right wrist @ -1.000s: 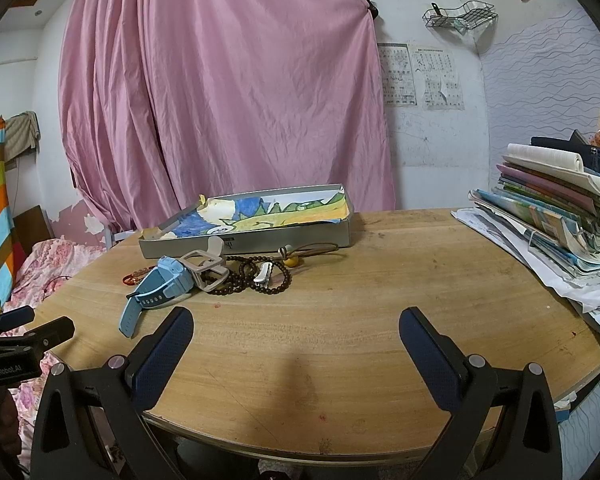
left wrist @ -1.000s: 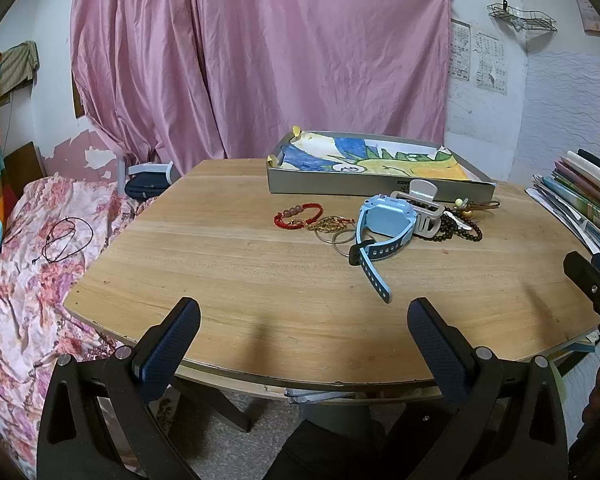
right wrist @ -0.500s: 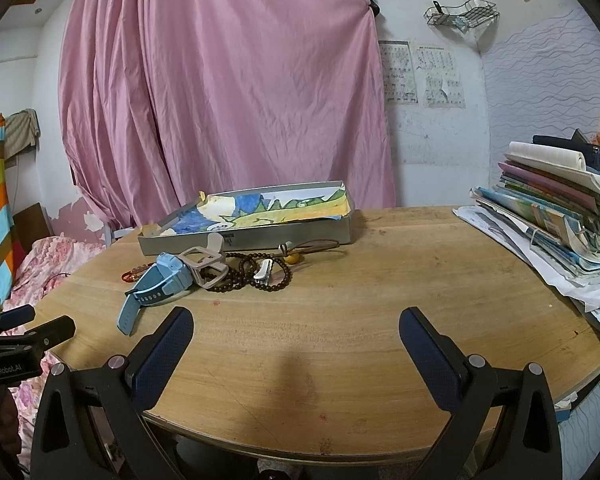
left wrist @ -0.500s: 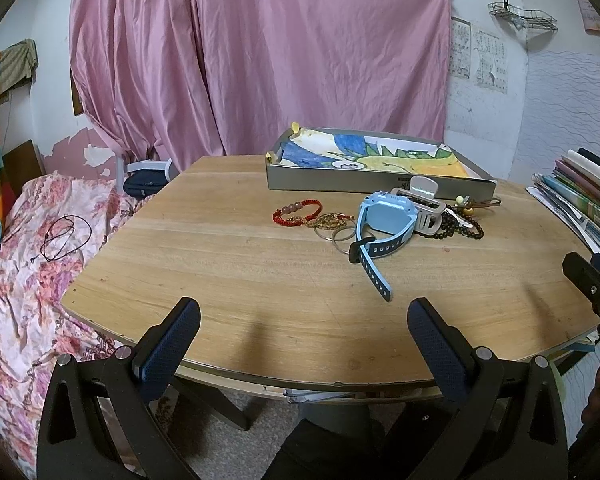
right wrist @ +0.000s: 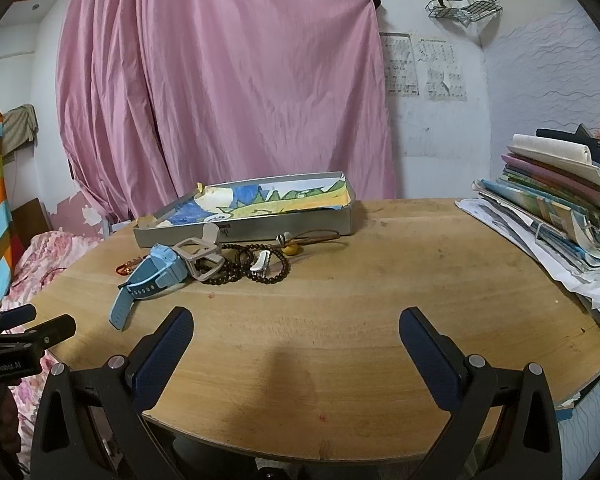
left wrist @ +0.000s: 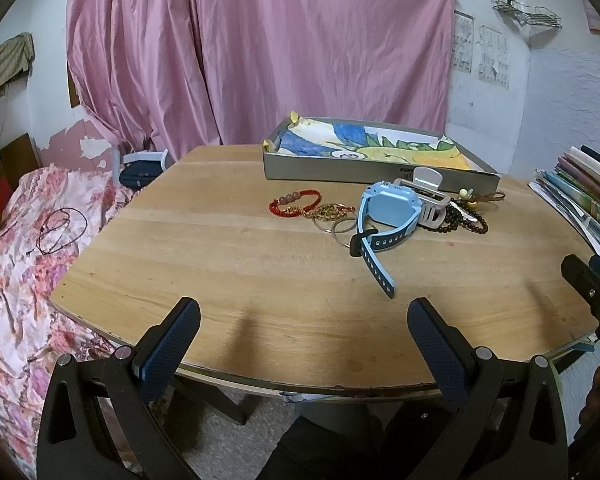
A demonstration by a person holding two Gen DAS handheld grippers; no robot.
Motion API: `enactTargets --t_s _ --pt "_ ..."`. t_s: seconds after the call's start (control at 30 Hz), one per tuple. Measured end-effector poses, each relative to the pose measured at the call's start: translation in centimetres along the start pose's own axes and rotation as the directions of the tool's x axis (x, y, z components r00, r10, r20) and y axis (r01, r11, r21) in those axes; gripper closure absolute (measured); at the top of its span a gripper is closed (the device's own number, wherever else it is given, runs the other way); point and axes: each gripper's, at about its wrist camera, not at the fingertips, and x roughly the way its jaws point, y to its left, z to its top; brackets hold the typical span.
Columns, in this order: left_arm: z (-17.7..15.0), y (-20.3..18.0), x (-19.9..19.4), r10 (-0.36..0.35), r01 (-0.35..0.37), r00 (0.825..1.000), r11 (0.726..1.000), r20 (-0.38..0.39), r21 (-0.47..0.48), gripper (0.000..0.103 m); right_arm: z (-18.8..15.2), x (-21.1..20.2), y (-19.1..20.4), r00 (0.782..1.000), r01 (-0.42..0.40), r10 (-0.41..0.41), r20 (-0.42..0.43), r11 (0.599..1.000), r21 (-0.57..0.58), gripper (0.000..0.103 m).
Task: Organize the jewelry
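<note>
grippers [left wrist: 304, 330] [right wrist: 296, 332] (both agape) before jewelry [left wrist: 384, 216]

A shallow grey tray [left wrist: 376, 171] lined with a bright blue, green and yellow picture sits at the far side of the wooden table. Just in front of it lies the jewelry in a loose row: a red cord bracelet [left wrist: 295, 202] on the left, then thin metal rings [left wrist: 338, 226]. A light-blue watch [left wrist: 384, 220] follows, strap trailing toward the near edge, and a dark bead strand [right wrist: 256, 265] on the right.
</note>
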Motion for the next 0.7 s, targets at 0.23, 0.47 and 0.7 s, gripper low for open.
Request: enactTargets --t_s 0.23,0.47,0.7 --pt "1.3 1.4 1.3 -0.039 0.039 0.998 0.999 -0.042 -0.019 0.001 1.3 0.8 -0.9 1.000 -0.002 0.002 -0.003 1.000 -0.014 0.000" --pt "4.5 3.6 3.4 -0.165 0.158 0.979 0.985 -0.119 -0.067 0.002 4.0 3.2 -2.0 0.990 -0.092 0.090 -0.105 0.996 -0.015 0.000" --pt "7.3 2.4 5.0 -0.248 0.249 0.958 0.968 -0.146 -0.010 0.014 6.7 5.6 -2.8 0.964 -0.180 0.176 -0.198 0.984 -0.003 0.000"
